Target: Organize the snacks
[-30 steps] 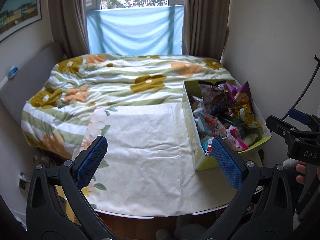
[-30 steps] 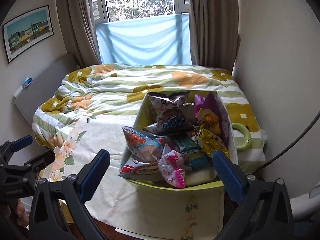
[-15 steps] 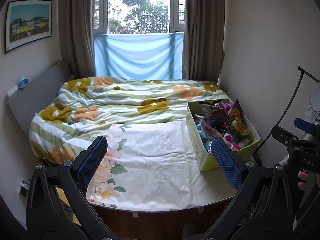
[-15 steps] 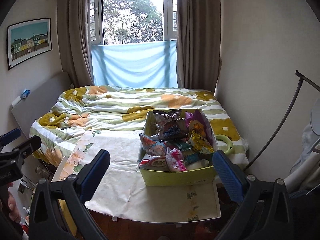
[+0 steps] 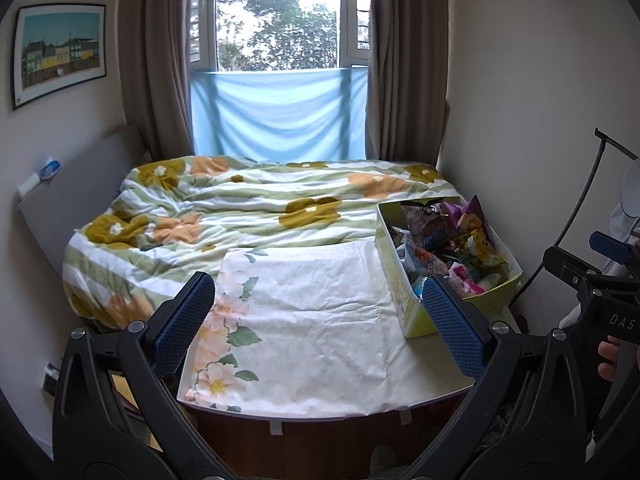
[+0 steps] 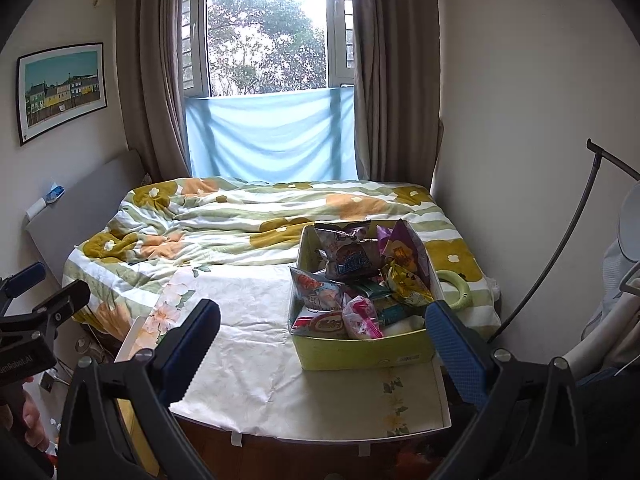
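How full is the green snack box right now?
Full. The green box is open-topped, and snack packets are heaped above its rim, hiding the bottom. None lie on the white cloth beside it.

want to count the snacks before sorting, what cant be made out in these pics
- Lower snack packets in the yellow-green box: buried under the top ones in both views, so no full count.
- Box's near end, left wrist view: covered by a finger of the left gripper.
- Print on the packets: too small to read.
- Green ring beside the box: partly behind the box wall, right wrist view.
- Right gripper: open, holding nothing.
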A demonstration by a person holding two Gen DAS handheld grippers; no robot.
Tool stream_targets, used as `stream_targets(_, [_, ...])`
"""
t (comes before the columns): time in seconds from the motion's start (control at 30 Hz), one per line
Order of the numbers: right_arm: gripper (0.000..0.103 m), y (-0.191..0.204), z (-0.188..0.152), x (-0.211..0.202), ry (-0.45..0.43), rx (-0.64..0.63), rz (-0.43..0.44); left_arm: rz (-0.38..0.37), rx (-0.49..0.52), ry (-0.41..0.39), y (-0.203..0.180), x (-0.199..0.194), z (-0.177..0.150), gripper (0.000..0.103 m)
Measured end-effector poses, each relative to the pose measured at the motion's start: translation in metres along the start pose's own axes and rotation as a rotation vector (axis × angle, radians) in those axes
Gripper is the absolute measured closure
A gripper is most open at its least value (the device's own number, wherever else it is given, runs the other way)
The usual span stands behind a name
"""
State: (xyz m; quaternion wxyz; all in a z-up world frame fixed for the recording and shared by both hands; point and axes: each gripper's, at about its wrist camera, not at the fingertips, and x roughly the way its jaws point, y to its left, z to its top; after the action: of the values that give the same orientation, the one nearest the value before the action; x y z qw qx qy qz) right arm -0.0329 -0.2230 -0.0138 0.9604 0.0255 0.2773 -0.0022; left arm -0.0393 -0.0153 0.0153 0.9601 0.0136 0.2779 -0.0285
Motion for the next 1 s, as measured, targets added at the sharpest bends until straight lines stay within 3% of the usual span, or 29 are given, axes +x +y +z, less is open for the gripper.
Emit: stream_targets(1.0, [0.001, -0.0037, -0.0011, 0.0051, 0.007, 0.010, 0.010, 0.011, 0.012, 0.011, -0.0022, 0.0086, -0.0035, 0.000])
